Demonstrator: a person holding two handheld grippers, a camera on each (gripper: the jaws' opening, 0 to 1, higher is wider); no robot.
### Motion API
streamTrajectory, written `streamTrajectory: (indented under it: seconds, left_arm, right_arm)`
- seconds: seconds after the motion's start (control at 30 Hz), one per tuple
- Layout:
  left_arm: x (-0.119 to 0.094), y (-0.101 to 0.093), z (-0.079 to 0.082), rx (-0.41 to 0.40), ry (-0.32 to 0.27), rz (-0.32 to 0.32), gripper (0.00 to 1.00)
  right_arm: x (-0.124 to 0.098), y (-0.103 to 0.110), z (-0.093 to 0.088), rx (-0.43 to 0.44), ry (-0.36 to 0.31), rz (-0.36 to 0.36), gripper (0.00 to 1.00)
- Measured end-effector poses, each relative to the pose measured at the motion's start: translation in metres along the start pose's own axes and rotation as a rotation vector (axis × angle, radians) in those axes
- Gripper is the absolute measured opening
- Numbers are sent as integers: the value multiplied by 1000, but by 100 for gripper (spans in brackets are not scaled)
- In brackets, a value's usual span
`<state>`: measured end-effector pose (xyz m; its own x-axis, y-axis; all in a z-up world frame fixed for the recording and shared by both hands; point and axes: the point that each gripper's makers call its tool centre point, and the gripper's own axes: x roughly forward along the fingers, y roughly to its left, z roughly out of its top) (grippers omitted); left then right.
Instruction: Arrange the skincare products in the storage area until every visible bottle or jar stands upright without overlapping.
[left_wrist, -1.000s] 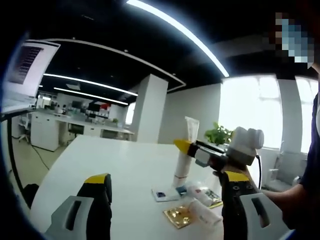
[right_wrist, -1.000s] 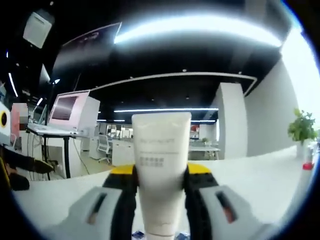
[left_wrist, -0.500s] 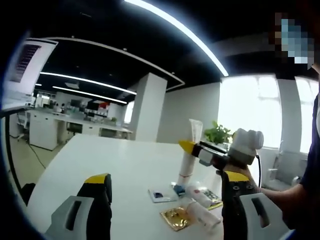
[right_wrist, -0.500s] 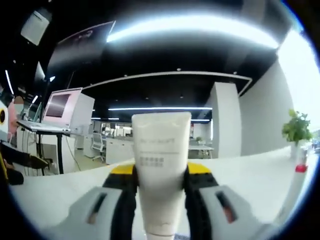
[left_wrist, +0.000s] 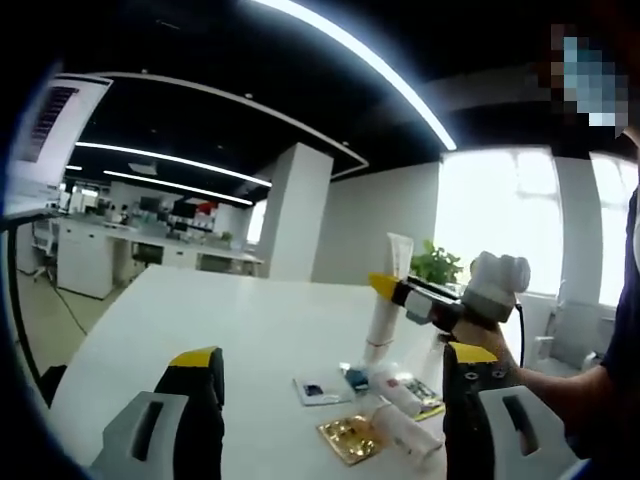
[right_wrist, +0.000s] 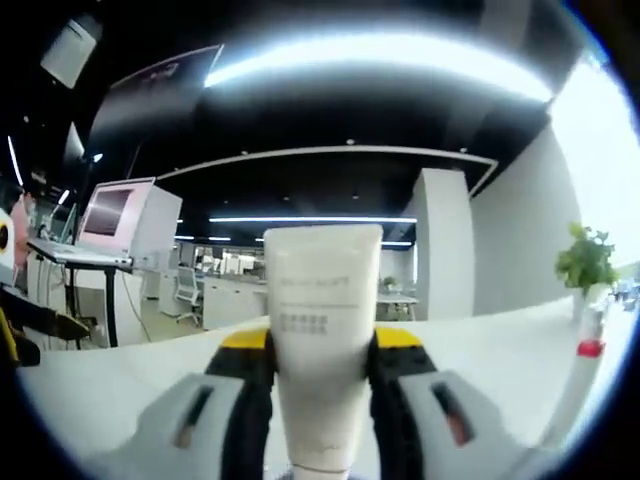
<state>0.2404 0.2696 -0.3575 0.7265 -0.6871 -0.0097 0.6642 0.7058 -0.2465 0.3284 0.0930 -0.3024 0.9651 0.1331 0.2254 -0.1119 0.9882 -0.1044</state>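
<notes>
1. White tube (right_wrist: 322, 340) is pinched upright between the right gripper's (right_wrist: 322, 345) jaws, above the table (left_wrist: 250, 330) near its right edge.
2. Left gripper (left_wrist: 325, 400) is spread, holding nothing.
3. Gold packet (left_wrist: 350, 437) lies beside a fallen bottle (left_wrist: 405, 432).

Matt white plastic tube (right_wrist: 322, 350); smooth white table (left_wrist: 240, 330) (faintly glossy); shiny gold foil packet (left_wrist: 352, 437).
</notes>
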Motion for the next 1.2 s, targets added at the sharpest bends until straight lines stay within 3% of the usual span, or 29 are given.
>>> streamTrajectory:
  seconds: [1.2]
  left_arm:
    - [10, -7, -3, -1, 18, -19, 91]
  right_arm:
    - [-8, -51, -1, -8, 8, -85, 36]
